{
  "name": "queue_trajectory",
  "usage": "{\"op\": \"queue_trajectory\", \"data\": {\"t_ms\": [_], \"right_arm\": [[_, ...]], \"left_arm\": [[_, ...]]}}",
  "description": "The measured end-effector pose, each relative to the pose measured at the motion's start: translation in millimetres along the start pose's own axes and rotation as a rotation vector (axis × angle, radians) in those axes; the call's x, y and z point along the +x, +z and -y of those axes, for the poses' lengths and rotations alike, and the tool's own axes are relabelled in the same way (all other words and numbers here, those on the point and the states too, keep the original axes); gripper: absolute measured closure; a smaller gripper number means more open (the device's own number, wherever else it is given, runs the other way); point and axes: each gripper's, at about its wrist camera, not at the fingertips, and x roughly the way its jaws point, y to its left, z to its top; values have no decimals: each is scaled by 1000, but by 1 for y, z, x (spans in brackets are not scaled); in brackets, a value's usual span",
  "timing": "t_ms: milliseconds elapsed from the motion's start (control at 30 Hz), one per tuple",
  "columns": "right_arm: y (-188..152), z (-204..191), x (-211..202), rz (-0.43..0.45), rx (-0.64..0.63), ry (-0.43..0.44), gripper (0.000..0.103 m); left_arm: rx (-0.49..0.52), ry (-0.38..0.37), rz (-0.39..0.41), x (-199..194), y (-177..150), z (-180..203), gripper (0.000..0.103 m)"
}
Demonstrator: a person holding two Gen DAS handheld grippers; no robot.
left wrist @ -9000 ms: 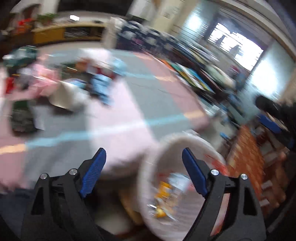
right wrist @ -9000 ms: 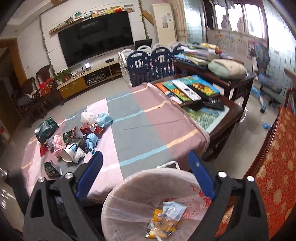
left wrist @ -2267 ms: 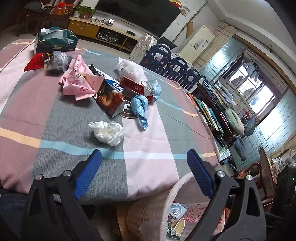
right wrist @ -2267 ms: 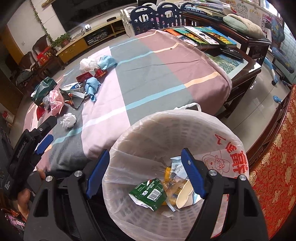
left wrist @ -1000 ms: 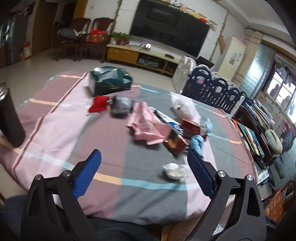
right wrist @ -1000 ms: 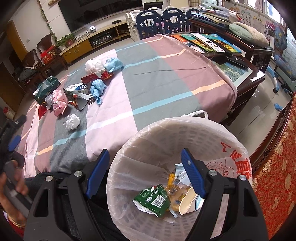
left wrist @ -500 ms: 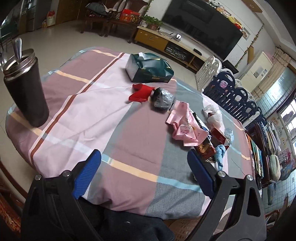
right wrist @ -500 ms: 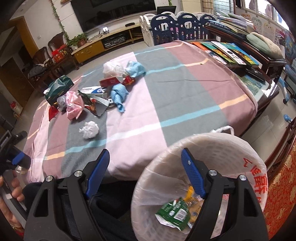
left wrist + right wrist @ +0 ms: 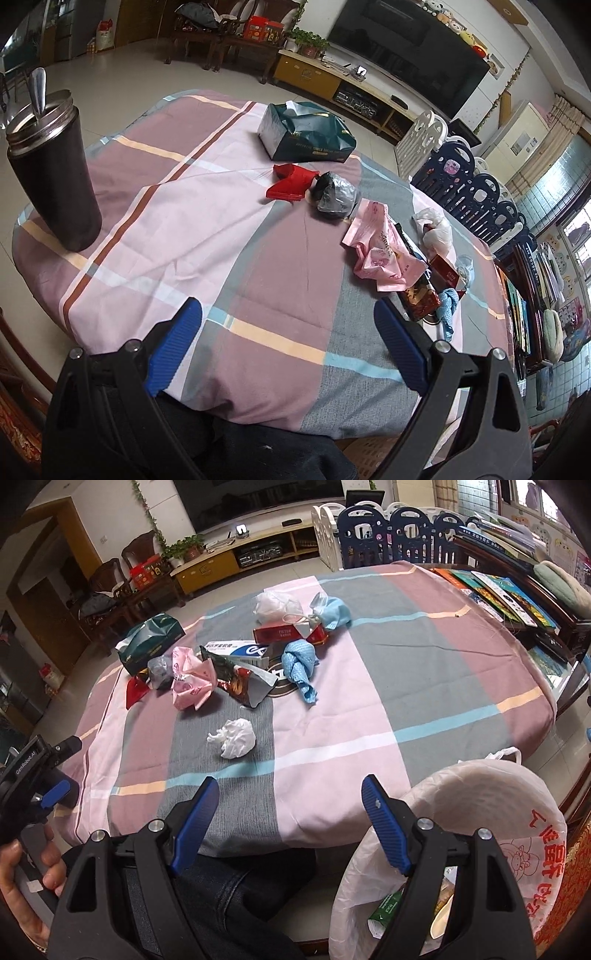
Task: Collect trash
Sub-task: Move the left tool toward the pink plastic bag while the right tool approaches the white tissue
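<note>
Trash lies on the striped tablecloth (image 9: 388, 672): a crumpled white tissue (image 9: 234, 738), a pink bag (image 9: 192, 683), a brown snack wrapper (image 9: 240, 686), a knotted blue cloth (image 9: 301, 668), a red packet (image 9: 291, 179) and a grey wad (image 9: 336, 194). The lined trash basket (image 9: 491, 812) stands at the table's near right edge with trash inside. My right gripper (image 9: 290, 812) is open and empty over the near table edge, just short of the tissue. My left gripper (image 9: 291, 343) is open and empty at the table's left end; it also shows in the right wrist view (image 9: 40, 786).
A black steel cup (image 9: 53, 173) with a spoon stands at the table's left edge. A green tissue pack (image 9: 306, 134) lies at the far side. A red carton (image 9: 279, 633), a white box (image 9: 236, 650) and a white bag (image 9: 275, 607) lie among the trash. Books (image 9: 498, 598) cover a side table.
My right gripper has risen from over the basket toward the table edge and the tissue. My left gripper has swung left, bringing the steel cup into view.
</note>
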Motion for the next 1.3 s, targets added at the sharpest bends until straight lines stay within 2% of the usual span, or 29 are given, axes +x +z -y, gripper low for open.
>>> {"op": "queue_trajectory", "data": {"t_ms": [233, 1067, 1300], "right_arm": [[-3, 11, 3, -21, 58, 12, 25], [-9, 6, 7, -39, 44, 15, 25], [14, -11, 12, -10, 5, 7, 25]], "left_arm": [[2, 0, -6, 2, 0, 0, 9], [-3, -3, -7, 3, -1, -1, 9], [-37, -7, 3, 4, 2, -17, 9]]}}
